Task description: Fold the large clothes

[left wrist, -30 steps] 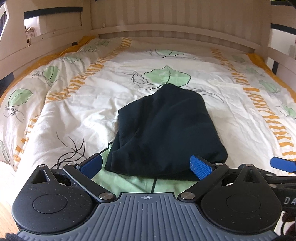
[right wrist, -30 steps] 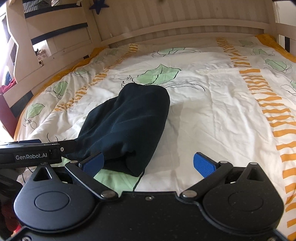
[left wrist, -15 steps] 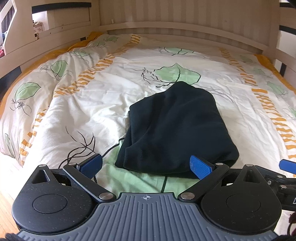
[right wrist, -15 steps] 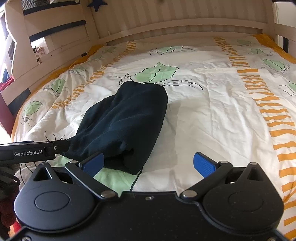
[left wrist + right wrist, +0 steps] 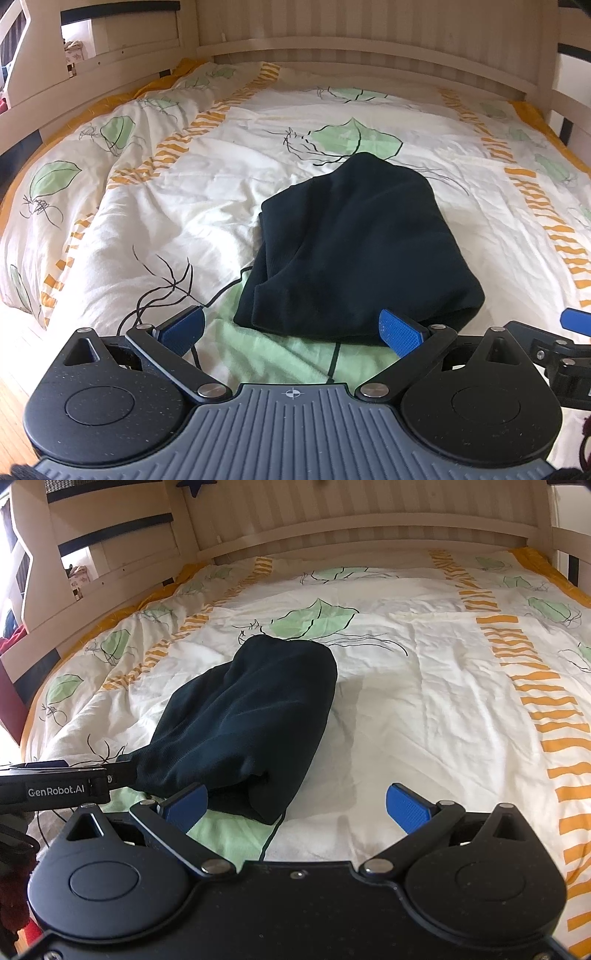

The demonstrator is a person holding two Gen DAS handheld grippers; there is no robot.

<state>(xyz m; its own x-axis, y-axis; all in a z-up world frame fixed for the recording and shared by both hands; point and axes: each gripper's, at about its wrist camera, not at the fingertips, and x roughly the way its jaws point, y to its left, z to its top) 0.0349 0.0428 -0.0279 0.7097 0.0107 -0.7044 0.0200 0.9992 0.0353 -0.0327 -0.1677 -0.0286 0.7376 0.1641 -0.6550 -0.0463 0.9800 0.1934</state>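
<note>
A dark navy folded garment (image 5: 354, 243) lies on a white duvet (image 5: 177, 206) printed with green leaves and orange stripes, spread over a bed with a pale wooden slatted frame (image 5: 369, 44). In the left wrist view the garment fills the centre of the frame, its rounded far end pointing toward the upper middle and its layered near edge reaching down to the lower centre. In the right wrist view the same garment (image 5: 251, 720) sits left of centre, running diagonally from the middle of the frame down to the lower left.

The left gripper (image 5: 291, 330) has its jaws spread wide, and its blue fingertips (image 5: 400, 332) grip nothing; the right-hand pad overlaps the garment's near edge in the picture, though whether it touches the cloth cannot be told. The left-hand pad sits over bare duvet just beside the garment's lower left corner.

The right gripper (image 5: 297, 806) is likewise wide apart and holds nothing. Its left pad appears against the garment's near corner at the lower left, while its right pad sits over plain white duvet (image 5: 424, 709), well apart from the cloth.

The left gripper's side shows at the left edge of the right wrist view, near the garment's lower corner.
</note>
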